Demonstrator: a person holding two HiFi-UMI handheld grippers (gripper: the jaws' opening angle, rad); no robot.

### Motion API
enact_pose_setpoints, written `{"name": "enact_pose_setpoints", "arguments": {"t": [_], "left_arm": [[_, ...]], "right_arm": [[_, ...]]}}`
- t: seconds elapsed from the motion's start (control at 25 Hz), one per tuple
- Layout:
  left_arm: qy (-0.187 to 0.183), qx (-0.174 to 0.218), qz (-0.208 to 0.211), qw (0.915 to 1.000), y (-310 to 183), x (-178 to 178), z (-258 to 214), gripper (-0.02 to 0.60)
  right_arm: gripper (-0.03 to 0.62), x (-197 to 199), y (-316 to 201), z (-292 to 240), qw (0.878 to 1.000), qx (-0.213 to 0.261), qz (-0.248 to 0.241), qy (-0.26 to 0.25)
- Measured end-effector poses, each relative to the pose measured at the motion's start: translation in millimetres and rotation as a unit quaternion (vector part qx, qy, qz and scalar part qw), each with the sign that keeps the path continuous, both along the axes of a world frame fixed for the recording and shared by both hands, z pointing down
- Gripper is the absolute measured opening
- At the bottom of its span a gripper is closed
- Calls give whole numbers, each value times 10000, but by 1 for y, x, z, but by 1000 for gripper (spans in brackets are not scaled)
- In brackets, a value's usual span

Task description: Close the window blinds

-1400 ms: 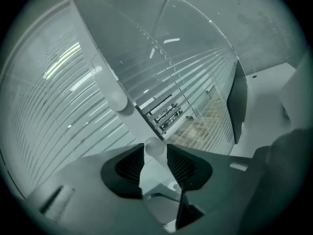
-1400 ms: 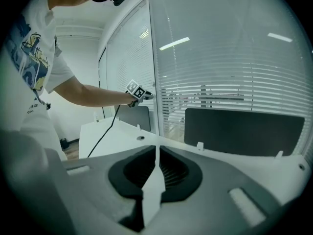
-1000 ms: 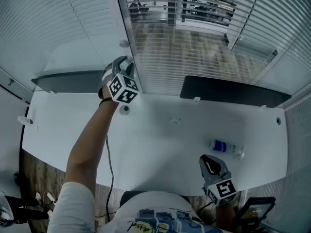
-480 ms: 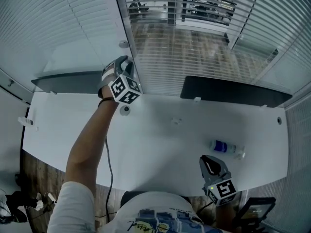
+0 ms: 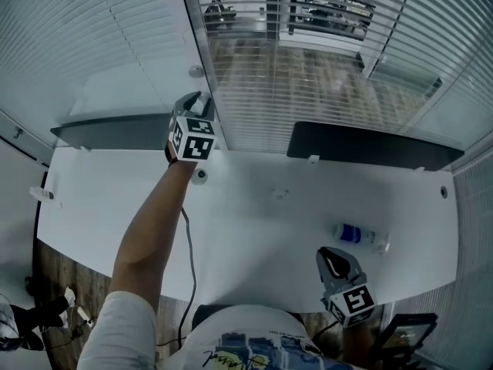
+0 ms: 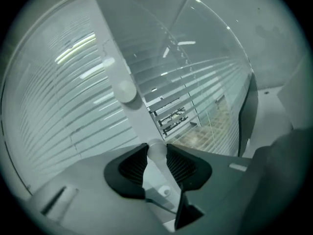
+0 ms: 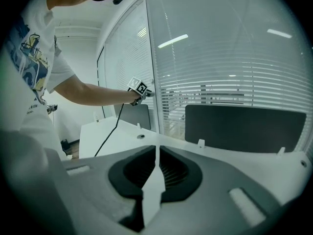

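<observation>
The left gripper [image 5: 196, 100] is at the window frame [image 5: 194, 29], and its fingers [image 6: 131, 166] are clamped on a small white knob [image 6: 156, 151] that sits on this frame. The blinds [image 5: 308, 75] hang behind the glass just right of it; their slats are open enough to see through. The right gripper [image 5: 331, 259] is low over the tabletop [image 5: 254, 222] near a bottle [image 5: 360, 235], with its fingers [image 7: 171, 173] together and nothing between them.
</observation>
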State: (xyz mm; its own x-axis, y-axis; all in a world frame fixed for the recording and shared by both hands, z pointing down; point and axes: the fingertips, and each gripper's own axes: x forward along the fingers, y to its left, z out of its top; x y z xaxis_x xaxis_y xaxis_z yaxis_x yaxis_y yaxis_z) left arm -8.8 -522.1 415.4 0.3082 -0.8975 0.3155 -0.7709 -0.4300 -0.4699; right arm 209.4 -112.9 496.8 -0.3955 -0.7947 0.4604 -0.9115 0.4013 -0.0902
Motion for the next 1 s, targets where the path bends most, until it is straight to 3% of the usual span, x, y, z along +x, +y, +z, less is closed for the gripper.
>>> {"name": "enact_pose_setpoints", "arguments": {"t": [0.08,0.2,0.32,0.4,0.48,0.52,0.6,0.68,0.72,0.76,0.8,0.84,0.92,0.96,1.0], "left_arm": [[648,-189,-152,9976,-2,-3,-4,129],[1712,-521,-361,9832,-3,-6,-5,129],[2665,-834,-503,9589,0,-7,-1,129],[3288,-1049,-551,9370,-1,-8,0,127],[3959,-1270,-580,9076,-3,-9,1,127],[4329,-1382,-599,8888,-3,-9,1,127],[5105,-1592,-647,8426,-3,-12,1,127],[5856,-1767,-681,7882,-4,-14,3,127],[6139,-1824,-685,7649,-4,-15,4,127],[6332,-1858,-681,7483,-4,-16,3,127],[6447,-1873,-670,7381,-5,-16,3,127],[6497,-1872,-655,7338,-6,-17,2,127],[6427,-1828,-621,7413,-7,-17,1,127],[6307,-1782,-602,7529,-6,-17,2,129],[6118,-1714,-586,7700,-5,-16,2,129]], "right_arm": [[14,-1,-2,-3,10000,-15,5,6],[14,0,-2,-2,10000,-6,13,-1],[14,1,0,1,10000,-7,15,-7],[14,0,0,1,10000,-8,4,-20],[14,-1,-1,-1,10000,-17,-17,-9],[14,-2,-1,-1,10000,-25,-23,-5],[14,-2,-1,-1,10000,-43,-29,-7],[14,-3,-1,-1,10000,-51,-36,-10],[14,-3,-1,-1,10000,-55,-37,-12],[14,-4,-1,-1,10000,-51,-39,-12],[14,-4,-2,-2,10000,-44,-42,-7],[14,-5,-3,-4,10000,-42,-43,-1],[14,-4,-2,-4,10000,-38,-40,7],[14,-3,-2,-2,10000,-36,-40,12],[14,-2,-1,-1,10000,-34,-39,16]]}}
